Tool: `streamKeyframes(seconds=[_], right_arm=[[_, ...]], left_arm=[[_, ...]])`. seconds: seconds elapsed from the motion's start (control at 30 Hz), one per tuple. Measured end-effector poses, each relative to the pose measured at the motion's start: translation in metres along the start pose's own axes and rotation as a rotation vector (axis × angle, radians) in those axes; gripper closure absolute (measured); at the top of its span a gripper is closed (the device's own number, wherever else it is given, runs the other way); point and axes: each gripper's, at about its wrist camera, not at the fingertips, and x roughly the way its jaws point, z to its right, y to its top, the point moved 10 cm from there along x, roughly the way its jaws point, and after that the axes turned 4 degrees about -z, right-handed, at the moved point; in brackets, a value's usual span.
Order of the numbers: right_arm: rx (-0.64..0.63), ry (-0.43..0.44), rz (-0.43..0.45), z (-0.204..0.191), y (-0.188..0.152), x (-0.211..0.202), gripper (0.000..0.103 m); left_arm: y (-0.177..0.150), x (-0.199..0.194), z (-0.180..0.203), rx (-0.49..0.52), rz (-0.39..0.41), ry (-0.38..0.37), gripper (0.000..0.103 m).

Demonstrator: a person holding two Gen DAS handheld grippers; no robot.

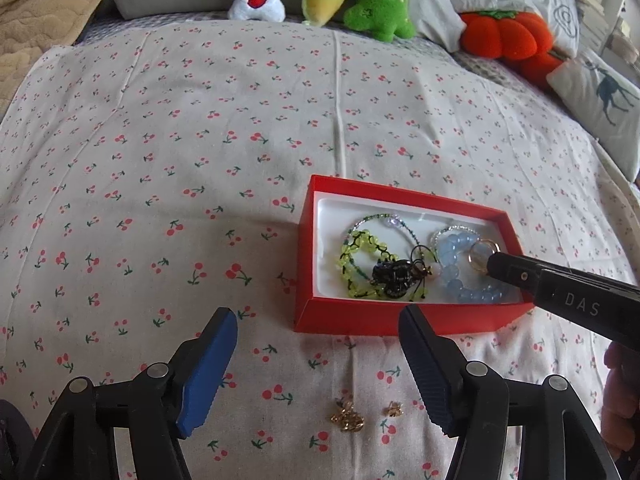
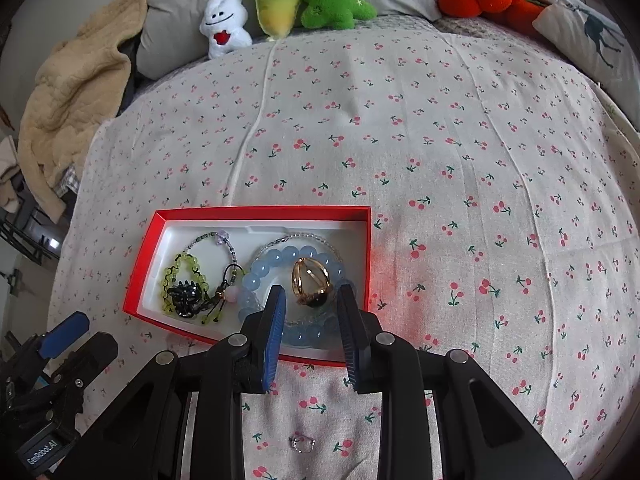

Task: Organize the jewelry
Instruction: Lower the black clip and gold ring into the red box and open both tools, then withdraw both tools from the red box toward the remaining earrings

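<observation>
Found the left gripper (image 1: pixel 316 314) spread wide, with nothing between its pads. Noted two small gold metal earrings (image 1: pixel 347 420) loose on the cherry-print cotton cloth (image 1: pixel 160 160), just short of its fingertips and between them. Recorded, just beyond the tips and to the right, the shallow red cardboard box with white lining (image 1: pixel 306 240), already holding a yellow-green beaded bracelet (image 1: pixel 356 256), a black knotted charm (image 1: pixel 390 276) and a pale blue round-bead bracelet (image 1: pixel 452 264).

Found the right gripper (image 2: pixel 311 292) narrowed, and apparently pinching a gold wire ring with dark stone (image 2: pixel 310 280), poised over the blue beads inside the box.

Judged the step in hand as placing that ring. Next calls for parting the right jaws low over the tray, then bringing the left gripper back and down onto the earrings, a fine pinch against soft fabric.

Seen only from the left wrist: the earrings. Seen only from the right wrist: a small silver ring (image 2: pixel 302 444) on the cloth behind the right fingertips.
</observation>
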Motion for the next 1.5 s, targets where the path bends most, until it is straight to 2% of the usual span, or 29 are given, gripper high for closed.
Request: streamKeyframes(seconds=[0.37,0.53,0.7,0.83,1.1,1.2,1.4,1.5], right_arm=[[0.005,0.008,0.003,0.000,-0.003,-0.011,0.070],[0.024,0.010,0.011,0.004,-0.008,-0.027,0.052],[0.012,0.003,0.006,0.003,-0.020,-0.041,0.050],[-0.003,-0.013,-0.009,0.004,-0.034,-0.050,0.041],[-0.021,-0.032,-0.045,0.004,-0.065,-0.063,0.039],[-0.032,-0.023,-0.072,0.003,-0.080,-0.061,0.039],[-0.147,-0.056,-0.101,0.006,-0.109,-0.065,0.039],[-0.152,-0.059,-0.124,0.016,-0.123,-0.062,0.038]], left_arm=[[-0.006,-0.004,-0.007,-0.015,-0.023,0.006,0.028],[-0.012,-0.009,-0.006,-0.025,-0.039,0.000,0.018],[-0.022,-0.010,-0.006,-0.029,-0.076,0.002,0.015],[-0.032,-0.014,-0.007,-0.031,-0.099,0.004,0.014],[-0.050,-0.032,-0.006,-0.055,-0.105,0.000,0.013],[-0.063,-0.039,-0.008,-0.077,-0.111,0.019,0.013],[-0.084,-0.055,-0.005,-0.068,-0.114,0.055,0.013],[-0.091,-0.054,-0.002,-0.057,-0.113,0.063,0.012]])
